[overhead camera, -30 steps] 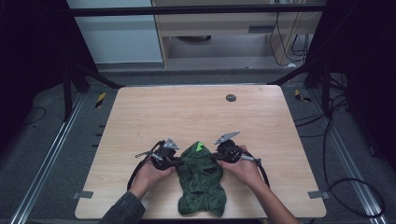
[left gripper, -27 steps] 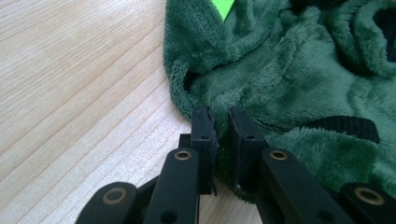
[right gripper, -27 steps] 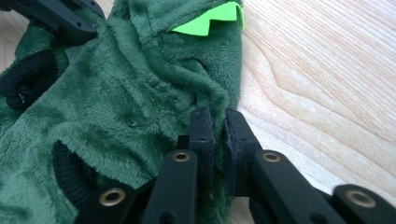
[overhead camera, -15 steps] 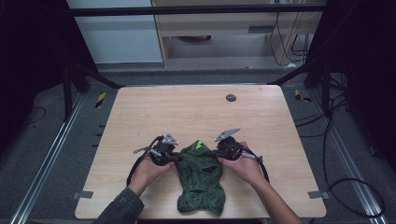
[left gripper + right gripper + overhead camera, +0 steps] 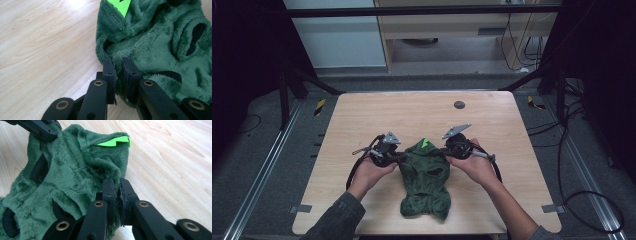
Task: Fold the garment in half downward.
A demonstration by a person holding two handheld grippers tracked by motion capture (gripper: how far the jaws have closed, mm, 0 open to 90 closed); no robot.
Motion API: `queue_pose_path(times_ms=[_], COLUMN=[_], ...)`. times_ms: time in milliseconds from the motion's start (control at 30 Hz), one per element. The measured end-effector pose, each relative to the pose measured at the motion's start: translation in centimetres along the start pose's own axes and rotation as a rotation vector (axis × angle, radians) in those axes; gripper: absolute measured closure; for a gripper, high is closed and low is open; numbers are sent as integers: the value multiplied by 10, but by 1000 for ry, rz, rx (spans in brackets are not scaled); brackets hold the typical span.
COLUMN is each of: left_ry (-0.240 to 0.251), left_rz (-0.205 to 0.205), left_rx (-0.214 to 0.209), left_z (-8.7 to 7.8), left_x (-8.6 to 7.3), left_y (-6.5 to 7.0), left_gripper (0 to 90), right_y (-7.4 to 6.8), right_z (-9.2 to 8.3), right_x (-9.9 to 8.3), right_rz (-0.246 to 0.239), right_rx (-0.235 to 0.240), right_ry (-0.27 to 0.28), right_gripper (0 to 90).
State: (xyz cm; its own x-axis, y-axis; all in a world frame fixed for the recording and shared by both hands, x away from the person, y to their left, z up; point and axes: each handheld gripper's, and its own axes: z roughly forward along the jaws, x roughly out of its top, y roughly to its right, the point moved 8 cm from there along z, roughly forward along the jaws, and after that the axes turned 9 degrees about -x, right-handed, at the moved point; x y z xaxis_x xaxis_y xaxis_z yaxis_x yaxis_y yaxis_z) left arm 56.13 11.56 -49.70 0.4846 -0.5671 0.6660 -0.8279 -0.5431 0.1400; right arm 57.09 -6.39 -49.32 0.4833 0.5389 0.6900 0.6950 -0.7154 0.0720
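the green fleece garment (image 5: 424, 177) lies between both tongs, each nipping a top edge: left gripper (image 5: 117, 65) and right gripper (image 5: 115, 185) narrow on thin folds. i reckon an uneven pull could slip one free.

I observe one dark green plush fleece garment (image 5: 424, 180) lying on the light wooden tabletop (image 5: 422, 115), near its front edge and roughly centred. Its pile is soft and rumpled, with several black-lined oval openings. A bright green jagged tab (image 5: 425, 143) stands at its far end. Both upper side edges are pinched and raised.
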Motion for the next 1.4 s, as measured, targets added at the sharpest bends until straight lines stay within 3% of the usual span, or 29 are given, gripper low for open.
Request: queue_pose_path(times_ms=[267, 467, 733, 1400], left_ry=[-5, 12, 25, 71], left_rz=[19, 8, 15, 20], left_rx=[17, 26, 45, 89], left_z=[-2, -4, -8, -18], left_x=[13, 22, 34, 54], left_y=[-7, -13, -16, -25], left_gripper=[820, 820, 820, 819], right_y=[11, 17, 26, 37], right_z=[-3, -5, -9, -11], right_x=[16, 25, 34, 54], right_rz=[-23, 1, -7, -24], right_rx=[-18, -12, -36, -78], right_ry=[11, 34, 41, 60], right_gripper=[849, 849, 849, 848])
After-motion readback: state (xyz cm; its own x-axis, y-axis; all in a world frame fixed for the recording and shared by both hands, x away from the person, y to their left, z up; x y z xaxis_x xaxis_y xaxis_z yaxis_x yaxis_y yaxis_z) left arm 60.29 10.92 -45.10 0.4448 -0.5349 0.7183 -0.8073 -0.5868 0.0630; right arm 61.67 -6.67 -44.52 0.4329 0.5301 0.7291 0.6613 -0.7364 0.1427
